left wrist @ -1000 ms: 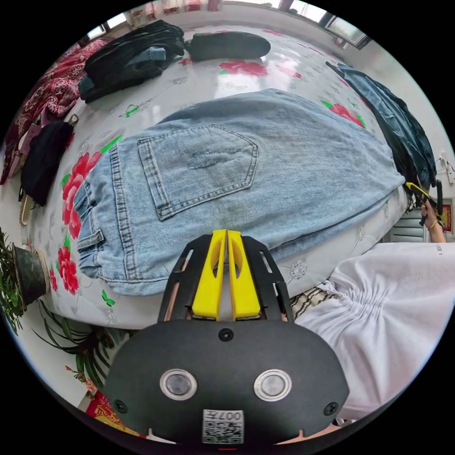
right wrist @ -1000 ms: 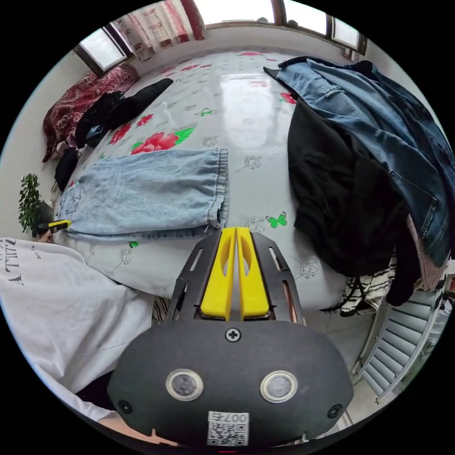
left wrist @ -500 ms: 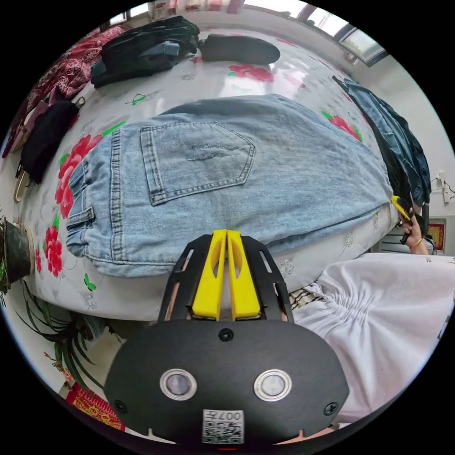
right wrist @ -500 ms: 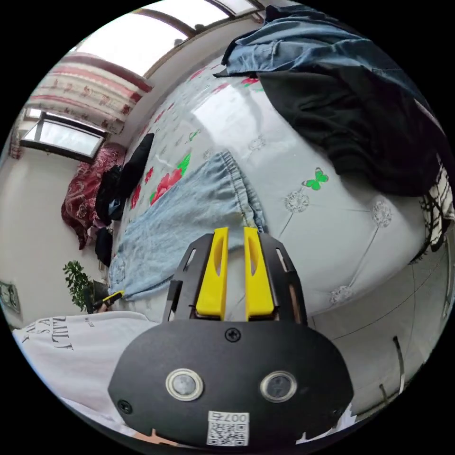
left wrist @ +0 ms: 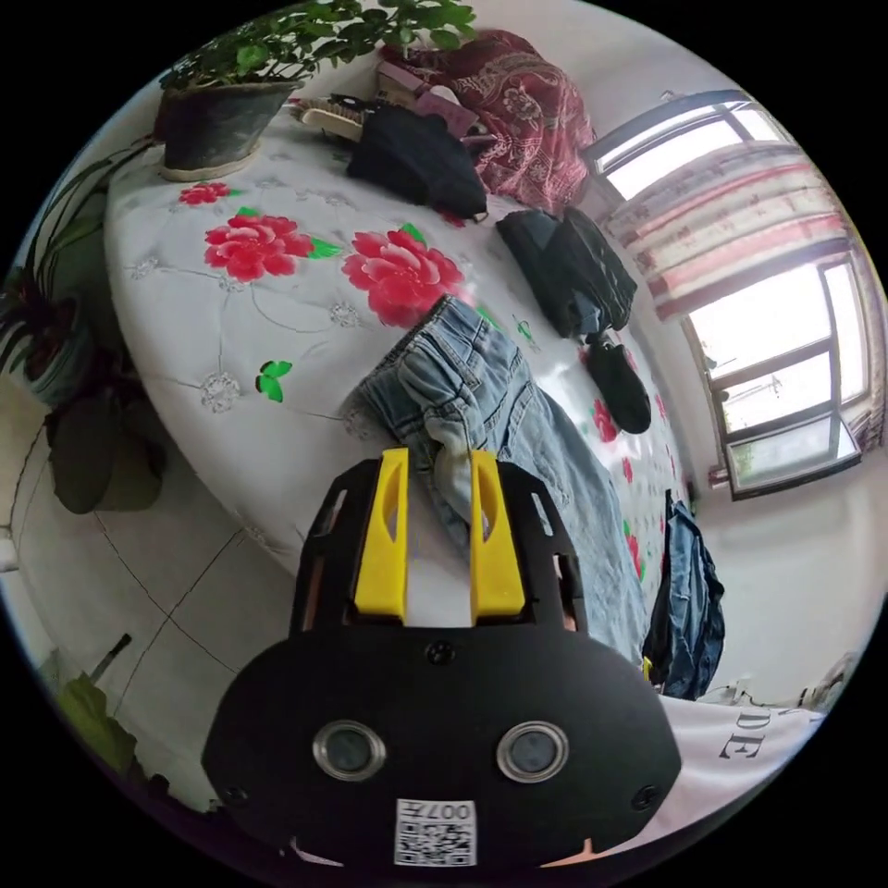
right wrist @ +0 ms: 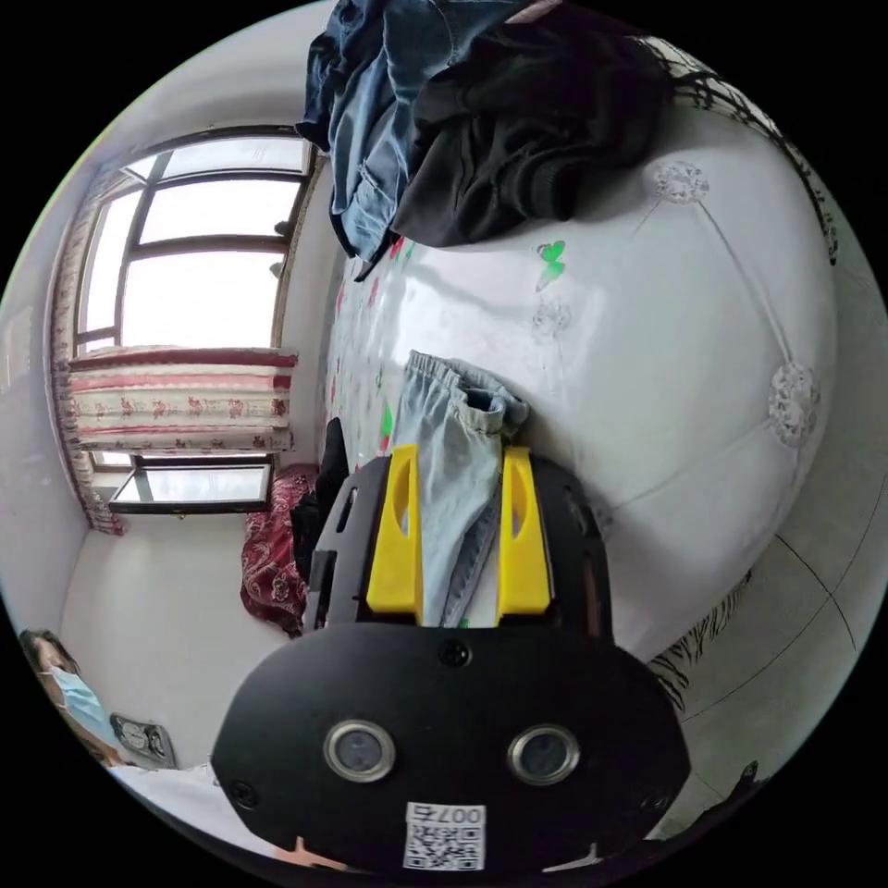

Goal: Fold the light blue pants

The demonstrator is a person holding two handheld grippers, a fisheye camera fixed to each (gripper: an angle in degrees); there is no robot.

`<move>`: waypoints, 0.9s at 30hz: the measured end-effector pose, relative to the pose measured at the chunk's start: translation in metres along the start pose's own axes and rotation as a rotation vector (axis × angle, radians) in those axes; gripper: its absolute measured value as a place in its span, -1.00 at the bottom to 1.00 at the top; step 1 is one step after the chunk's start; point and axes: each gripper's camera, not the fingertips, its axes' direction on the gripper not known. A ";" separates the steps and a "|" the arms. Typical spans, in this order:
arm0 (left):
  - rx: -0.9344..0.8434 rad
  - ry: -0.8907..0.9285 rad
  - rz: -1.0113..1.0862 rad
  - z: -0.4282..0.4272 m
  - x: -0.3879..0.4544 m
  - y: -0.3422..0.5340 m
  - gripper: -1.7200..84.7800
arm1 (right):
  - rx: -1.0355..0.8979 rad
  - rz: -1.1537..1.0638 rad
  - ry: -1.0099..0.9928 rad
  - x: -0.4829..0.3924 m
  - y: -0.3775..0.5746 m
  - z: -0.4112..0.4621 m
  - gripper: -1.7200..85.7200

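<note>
Left tool (left wrist: 439, 462): yellow jaws spread, with the waistband corner of the light blue denim pants (left wrist: 481, 398) lying in the gap between them. Right tool (right wrist: 458, 462): jaws likewise spread, flanking the hem end of the pants (right wrist: 453, 435). Beyond both tools, the pants lie stretched along the edge of the white flower-printed bed (left wrist: 231, 305), with a heap of dark clothes (right wrist: 518, 120) past the right tool.

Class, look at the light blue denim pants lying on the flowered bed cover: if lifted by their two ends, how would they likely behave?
The light blue denim pants would probably sag in the middle: the cloth already bunches limply at the left gripper. They look fairly heavy for cloth, being thick seamed denim. On the glossy flowered bed cover, they might slide easily as the right gripper pulls.
</note>
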 end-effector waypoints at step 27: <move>-0.019 0.236 -0.184 0.031 -0.067 -0.052 -0.75 | -1.085 -1.447 0.140 -0.233 0.412 0.359 -0.84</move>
